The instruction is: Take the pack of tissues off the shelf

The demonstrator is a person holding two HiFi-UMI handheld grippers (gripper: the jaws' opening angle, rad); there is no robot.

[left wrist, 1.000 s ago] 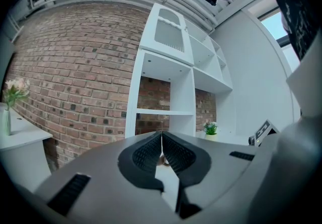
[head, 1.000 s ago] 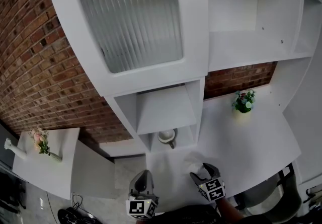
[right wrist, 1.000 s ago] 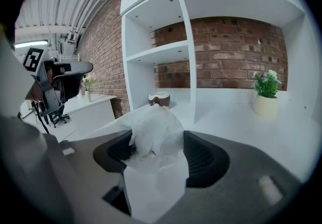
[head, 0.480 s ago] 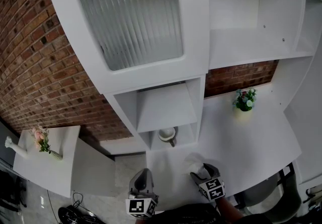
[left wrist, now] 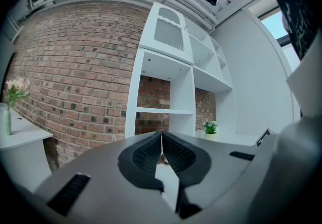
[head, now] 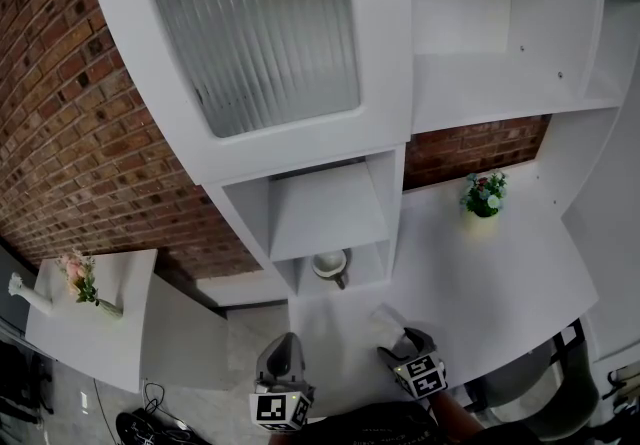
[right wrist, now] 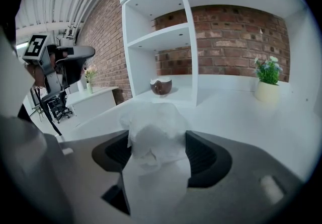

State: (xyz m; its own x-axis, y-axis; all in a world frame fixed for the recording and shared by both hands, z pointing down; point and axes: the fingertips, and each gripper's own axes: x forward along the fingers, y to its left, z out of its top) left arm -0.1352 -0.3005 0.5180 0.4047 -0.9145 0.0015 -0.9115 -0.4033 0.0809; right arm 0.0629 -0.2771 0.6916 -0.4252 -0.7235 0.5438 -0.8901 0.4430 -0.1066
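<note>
count: 1 pack [right wrist: 155,140]; 2 grippers; 1 bowl [right wrist: 161,86] | pack: low over desk [head: 470,273], before shelves [head: 325,213]; long axis along jaws, front end toward bowl | right gripper [head: 400,338]: part-open, just eased wider, gripping pack's sides | left gripper [left wrist: 161,148]: closed, empty

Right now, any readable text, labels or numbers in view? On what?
None readable.
Square markers on the left claw and right claw: patterns only, no letters.
The pack of tissues, in the right claw whose jaws have just opened a little: no print visible.
</note>
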